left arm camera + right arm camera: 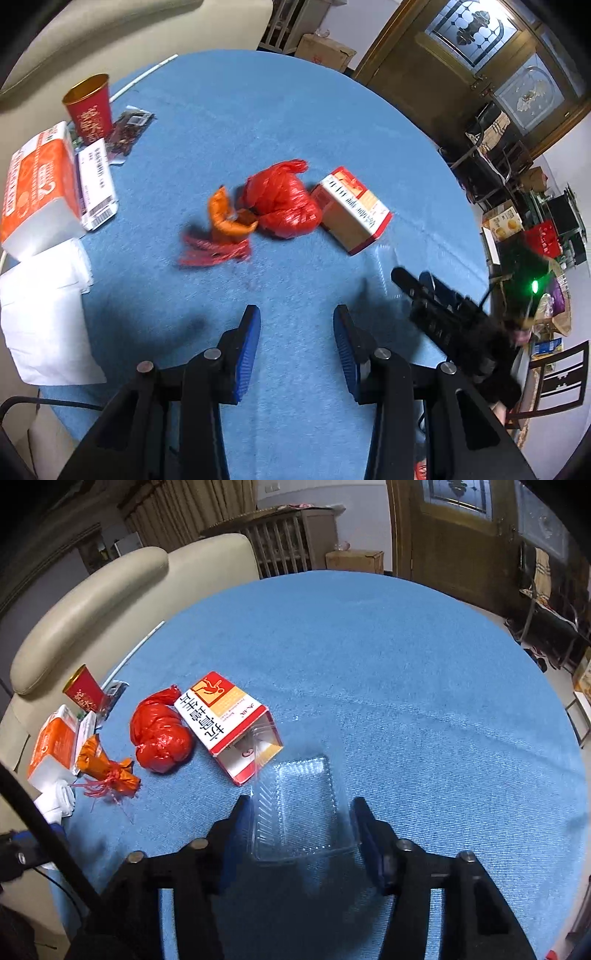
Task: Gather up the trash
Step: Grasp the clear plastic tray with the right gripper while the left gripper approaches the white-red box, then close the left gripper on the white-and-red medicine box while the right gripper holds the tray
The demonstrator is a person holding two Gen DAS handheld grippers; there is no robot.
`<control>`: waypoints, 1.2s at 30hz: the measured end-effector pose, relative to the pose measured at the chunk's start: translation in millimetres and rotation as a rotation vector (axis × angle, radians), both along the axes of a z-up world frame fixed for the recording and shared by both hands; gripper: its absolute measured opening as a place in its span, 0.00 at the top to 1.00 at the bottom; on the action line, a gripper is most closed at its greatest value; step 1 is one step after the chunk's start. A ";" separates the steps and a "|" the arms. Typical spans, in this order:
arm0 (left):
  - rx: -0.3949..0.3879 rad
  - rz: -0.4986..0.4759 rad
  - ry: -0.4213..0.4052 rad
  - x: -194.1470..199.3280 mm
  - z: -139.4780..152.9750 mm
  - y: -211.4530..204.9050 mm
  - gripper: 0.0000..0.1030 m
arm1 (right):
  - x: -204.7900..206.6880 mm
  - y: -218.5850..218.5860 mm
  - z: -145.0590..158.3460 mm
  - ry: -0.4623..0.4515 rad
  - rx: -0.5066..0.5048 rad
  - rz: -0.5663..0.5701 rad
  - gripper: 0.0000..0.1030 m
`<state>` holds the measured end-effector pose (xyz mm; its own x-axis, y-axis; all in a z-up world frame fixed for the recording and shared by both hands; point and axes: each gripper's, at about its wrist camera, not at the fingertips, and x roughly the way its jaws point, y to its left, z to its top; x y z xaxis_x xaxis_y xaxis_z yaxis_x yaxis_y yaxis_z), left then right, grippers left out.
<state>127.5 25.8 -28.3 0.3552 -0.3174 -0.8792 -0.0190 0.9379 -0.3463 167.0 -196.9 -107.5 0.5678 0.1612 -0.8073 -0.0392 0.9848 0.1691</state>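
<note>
Judging from the clutter, collection has barely begun: a red plastic bag, an orange wrapper, an opened medicine box and a clear plastic tray all lie loose on the blue table, and no bin or collecting bag is in view. The right gripper has its jaws spread either side of the tray without pinching it, while the left gripper hovers spread and empty above bare cloth, near the bag. Of the containers, the tray looks empty, the box's contents cannot be made out, and a red cup stands upright beside 1 tissue pack.
</note>
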 end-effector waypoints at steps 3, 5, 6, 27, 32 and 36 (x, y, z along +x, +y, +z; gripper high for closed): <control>-0.004 0.020 -0.003 15.2 5.5 -13.2 0.39 | -14.8 -16.1 4.7 -0.026 0.034 -0.018 0.45; -0.017 0.037 -0.003 27.0 7.8 -24.0 0.39 | -27.1 -31.0 7.9 -0.035 0.066 -0.032 0.45; -0.030 0.043 0.008 35.2 8.0 -30.9 0.38 | -34.9 -38.7 9.8 -0.044 0.082 -0.039 0.45; 0.046 0.284 0.178 127.5 -43.1 -99.1 0.34 | -143.2 -97.0 8.1 -0.139 0.342 -0.081 0.45; 0.043 0.309 0.192 126.6 -52.6 -100.1 0.38 | -150.0 -100.9 5.9 -0.142 0.364 -0.084 0.45; 0.035 0.318 0.187 121.6 -53.4 -95.6 0.41 | -153.5 -103.1 6.7 -0.143 0.364 -0.095 0.45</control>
<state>249.1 -69.7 -81.7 0.2634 -0.1852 -0.9467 -0.3716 0.8862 -0.2767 13.5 -299.9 -100.8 0.6962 0.3634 -0.6190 0.0004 0.8621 0.5067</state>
